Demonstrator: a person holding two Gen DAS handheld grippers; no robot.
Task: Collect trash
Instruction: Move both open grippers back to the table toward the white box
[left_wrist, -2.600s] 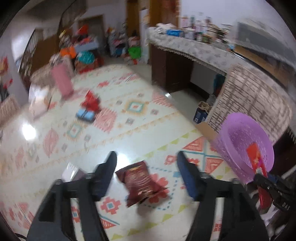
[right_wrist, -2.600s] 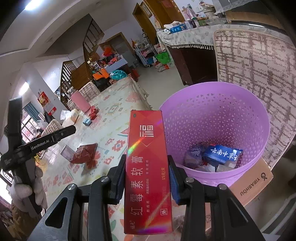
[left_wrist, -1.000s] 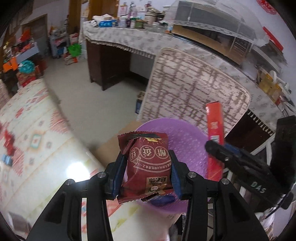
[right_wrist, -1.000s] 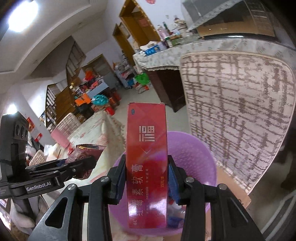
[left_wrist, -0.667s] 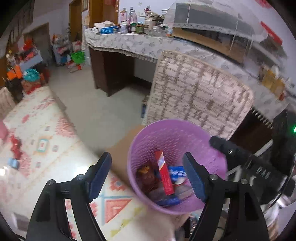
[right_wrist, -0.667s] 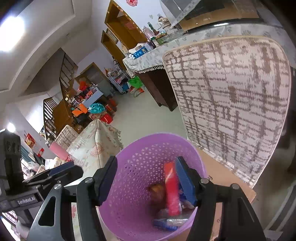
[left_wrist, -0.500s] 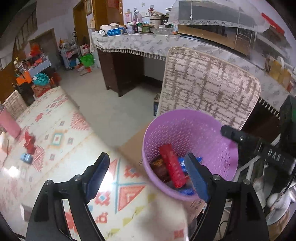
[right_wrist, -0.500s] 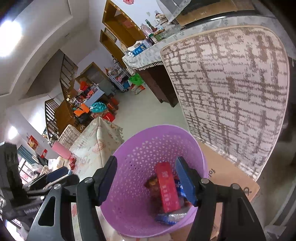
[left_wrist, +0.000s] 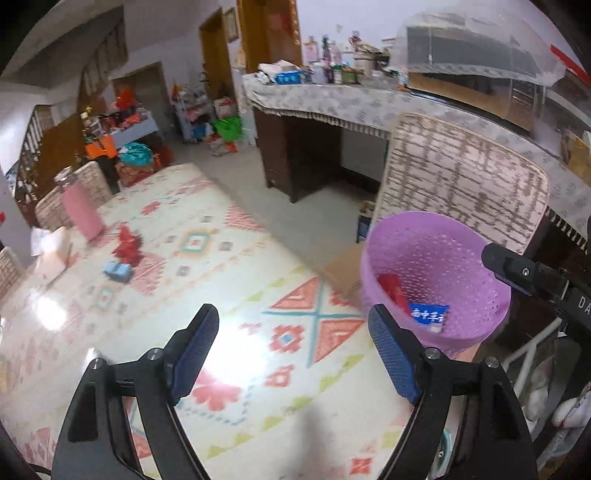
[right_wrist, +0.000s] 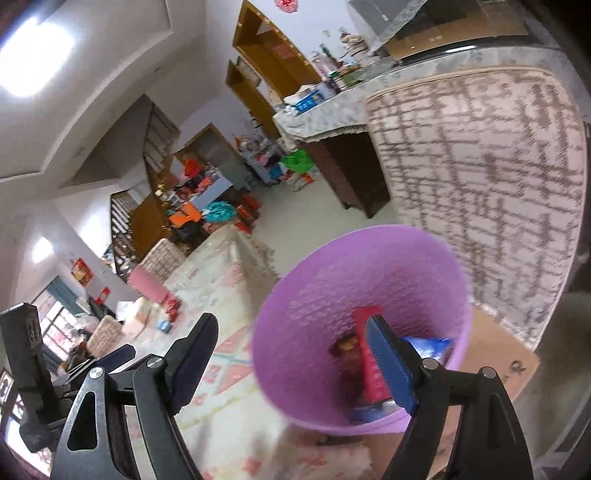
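Note:
The purple mesh trash basket (left_wrist: 476, 254) stands beside the table on a cardboard sheet; it also shows in the right wrist view (right_wrist: 295, 325). Inside lie a red box (left_wrist: 393, 290), a blue packet (left_wrist: 428, 314) and a dark red snack bag (right_wrist: 347, 350). My left gripper (left_wrist: 291, 339) is open and empty above the patterned tabletop, left of the basket. My right gripper (right_wrist: 288, 354) is open and empty just above the basket's near rim; it shows at the right edge of the left wrist view (left_wrist: 532, 280). Red and blue scraps (left_wrist: 123, 254) lie far across the table.
The patterned tablecloth (left_wrist: 221, 295) covers the table. A pink bottle (left_wrist: 79, 208) stands at its far left. A woven chair back (left_wrist: 465, 177) rises behind the basket. A cluttered counter (left_wrist: 332, 92) runs along the back wall.
Both grippers opened and dropped the snack bag and the red box into the basket. Both have since drawn back, the left one swinging left over the table.

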